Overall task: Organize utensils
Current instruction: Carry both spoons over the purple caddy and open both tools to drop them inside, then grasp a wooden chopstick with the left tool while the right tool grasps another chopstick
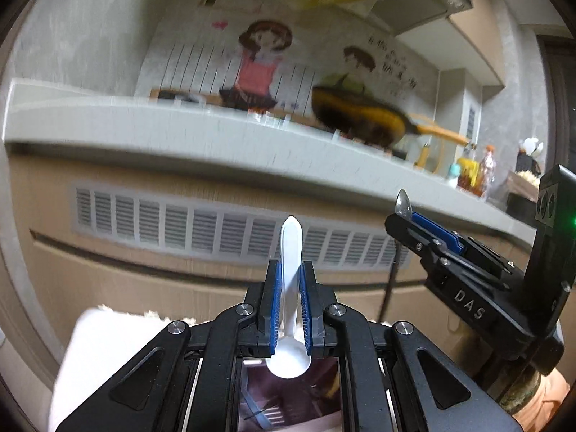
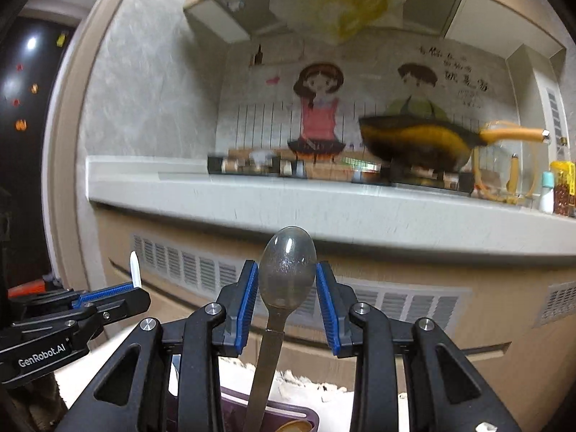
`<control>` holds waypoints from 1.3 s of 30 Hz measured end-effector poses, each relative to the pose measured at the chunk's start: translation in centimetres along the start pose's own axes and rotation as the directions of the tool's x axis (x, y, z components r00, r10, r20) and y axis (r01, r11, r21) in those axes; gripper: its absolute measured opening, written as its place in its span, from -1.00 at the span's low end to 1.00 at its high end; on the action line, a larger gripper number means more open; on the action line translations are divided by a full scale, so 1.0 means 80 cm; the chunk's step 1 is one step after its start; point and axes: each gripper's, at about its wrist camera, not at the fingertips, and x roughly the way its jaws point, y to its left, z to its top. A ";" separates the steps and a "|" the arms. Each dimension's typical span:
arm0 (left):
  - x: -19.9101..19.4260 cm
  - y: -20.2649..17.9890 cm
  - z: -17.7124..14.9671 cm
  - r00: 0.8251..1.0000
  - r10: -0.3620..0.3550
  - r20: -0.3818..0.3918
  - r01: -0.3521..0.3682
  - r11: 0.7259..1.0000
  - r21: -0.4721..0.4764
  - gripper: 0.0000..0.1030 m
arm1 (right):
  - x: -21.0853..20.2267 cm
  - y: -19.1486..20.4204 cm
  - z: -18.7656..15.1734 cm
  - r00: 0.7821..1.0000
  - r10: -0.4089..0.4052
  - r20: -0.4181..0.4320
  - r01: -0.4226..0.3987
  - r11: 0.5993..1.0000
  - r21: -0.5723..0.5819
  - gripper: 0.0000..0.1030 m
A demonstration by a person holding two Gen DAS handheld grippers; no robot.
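Observation:
In the left wrist view my left gripper (image 1: pixel 290 273) is shut on a white plastic spoon (image 1: pixel 291 248). Its handle points up and away, and its bowl sits near the camera. My right gripper (image 2: pixel 287 270) is shut on a metal spoon (image 2: pixel 288 270): the blue pads press the sides of its bowl and the handle hangs down toward the camera. Both grippers are raised in front of the counter, side by side. The right gripper (image 1: pixel 414 221) shows at the right of the left wrist view. The left gripper (image 2: pixel 118 293) shows at the lower left of the right wrist view.
A grey counter edge (image 2: pixel 324 212) runs across ahead, with a vent grille (image 1: pixel 216 226) in the panel below. A yellow and black pan (image 2: pixel 417 144) sits on a stove, with bottles (image 2: pixel 561 187) to its right. A purple tray (image 2: pixel 288 414) and white fluffy cloth (image 2: pixel 306 385) lie below.

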 end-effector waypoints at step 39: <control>-0.060 0.064 -0.227 0.800 0.084 -0.594 0.045 0.979 0.200 -0.31 | -0.121 0.014 -0.232 0.791 0.053 -0.610 -0.077 0.997 -0.013 0.64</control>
